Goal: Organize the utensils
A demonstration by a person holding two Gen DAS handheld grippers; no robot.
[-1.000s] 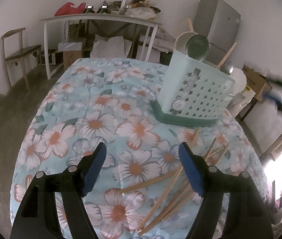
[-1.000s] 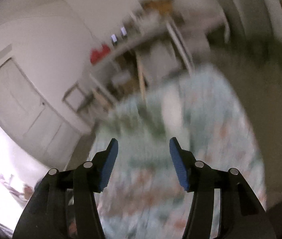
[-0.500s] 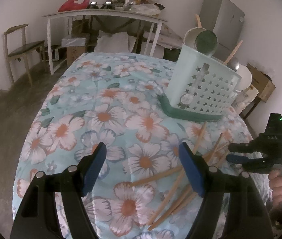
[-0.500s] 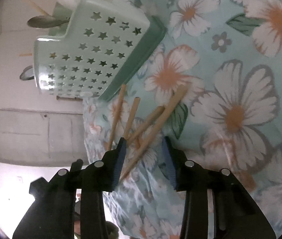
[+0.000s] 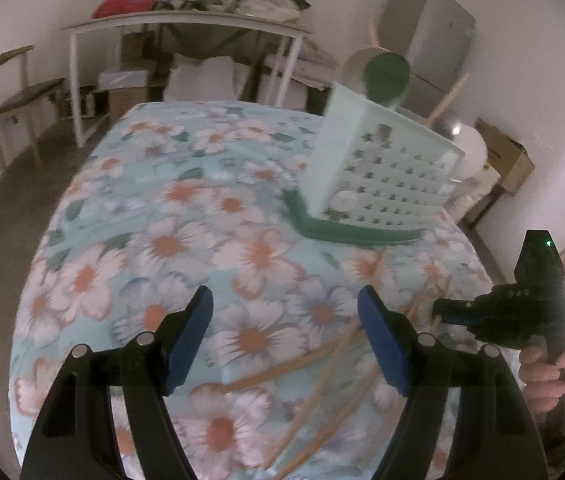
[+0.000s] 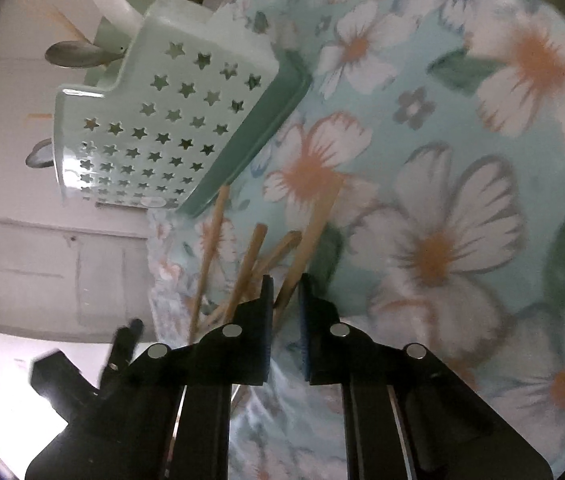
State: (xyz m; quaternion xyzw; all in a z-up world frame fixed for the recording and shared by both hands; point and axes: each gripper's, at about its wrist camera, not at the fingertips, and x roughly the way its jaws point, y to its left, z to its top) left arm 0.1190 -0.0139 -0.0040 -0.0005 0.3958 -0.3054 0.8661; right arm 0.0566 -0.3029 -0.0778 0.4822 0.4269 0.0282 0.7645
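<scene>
Chopsticks [image 6: 306, 236]: several lie loose and crossed on the flowered table [image 5: 162, 240], near the right edge, just in front of the caddy.
Caddy [image 5: 378, 176]: stands far right on the table, upright on its green tray; already holds a ladle, spoons and at least one stick.
Right gripper [image 6: 284, 300]: narrowed almost fully around one chopstick; the stick runs between the pads, though whether they press it I cannot tell.
Left gripper [image 5: 286, 340]: spread wide, holding nothing, hovering above the table beside the pile.
Done: some utensils are in the caddy.
Left: by my judgement most of the work, since every chopstick on the cloth must go in.
</scene>
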